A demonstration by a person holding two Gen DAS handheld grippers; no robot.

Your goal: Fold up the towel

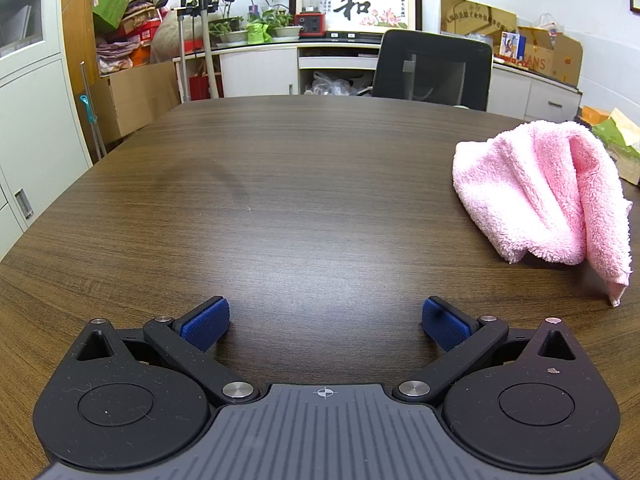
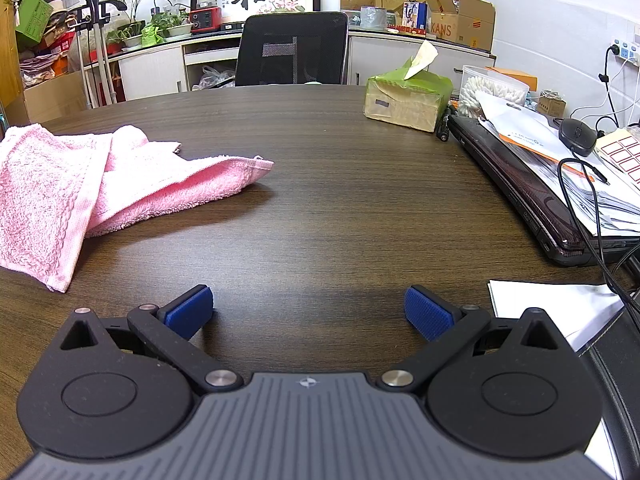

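Between our two grippers, the pink towel [image 2: 80, 184] lies crumpled on the wooden table [image 1: 280, 200]. The left gripper [image 1: 325, 322] and right gripper [image 2: 308, 312] both gape wide, empty. We risk pinching doubled layers, since edges overlap.

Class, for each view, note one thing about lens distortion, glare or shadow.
Left wrist view: fisheye bends the table edge, with pale ceiling glare on the wood ahead of the open left hand-held gripper. Right wrist view: the pink towel casts a soft shadow.
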